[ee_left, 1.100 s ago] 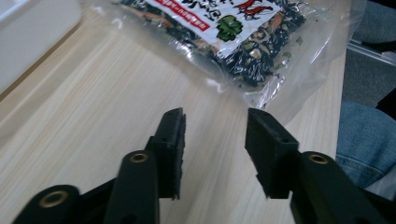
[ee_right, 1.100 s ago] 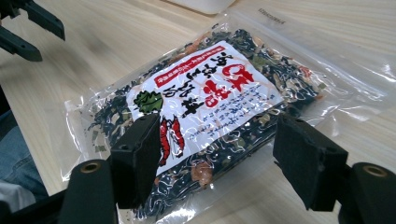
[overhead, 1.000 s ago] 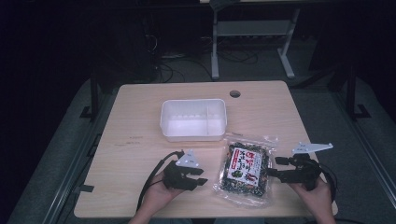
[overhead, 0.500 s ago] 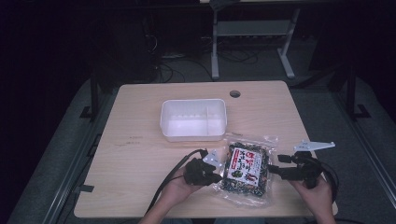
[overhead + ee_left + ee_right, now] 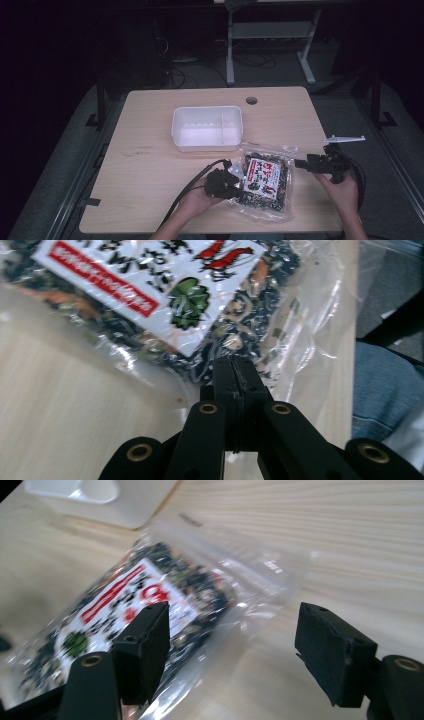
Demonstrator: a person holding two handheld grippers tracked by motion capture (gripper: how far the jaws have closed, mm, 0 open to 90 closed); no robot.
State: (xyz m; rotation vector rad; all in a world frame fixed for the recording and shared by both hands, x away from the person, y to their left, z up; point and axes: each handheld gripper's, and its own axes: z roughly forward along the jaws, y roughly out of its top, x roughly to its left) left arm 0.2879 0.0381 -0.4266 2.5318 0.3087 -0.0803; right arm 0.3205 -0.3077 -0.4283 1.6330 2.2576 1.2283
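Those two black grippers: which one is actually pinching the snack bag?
The left gripper, jaws closed on the snack bag's edge. The right gripper is open beside it.

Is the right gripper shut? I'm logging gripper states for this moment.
No, the right gripper is open: its two black jaws stand wide apart, with the seaweed snack bag and bare table between them.

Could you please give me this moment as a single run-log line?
left gripper: shut on snack bag edge | right gripper: open, beside bag, not touching | white tray: empty, behind bag | table: wood
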